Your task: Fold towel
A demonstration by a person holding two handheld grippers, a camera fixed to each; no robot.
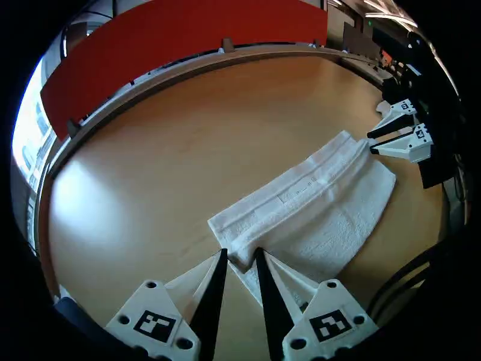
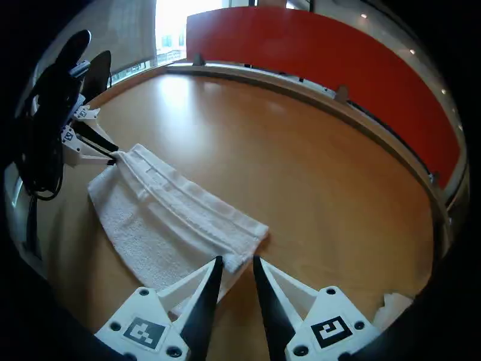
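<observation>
While left gripper [image 1: 240, 257] and right gripper [image 2: 237, 263] jaws pinch its ends, towel [image 1: 324, 204] lengthwise between them

You get daylight from the blown-out bright window [image 2: 180, 18] far left, throwing pale glare on the glossy light-brown wooden tabletop [image 1: 84, 186]. The white terry towel [image 1: 312, 204] reads crisp; edges bow and darken toward the rims.

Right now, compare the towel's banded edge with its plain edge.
The banded edge is ridged and pinched by the left hand-held gripper and right hand-held gripper; the plain edge is fluffy and lies free on the table. The banded edge runs straight; the plain edge curves. Both are white.
</observation>
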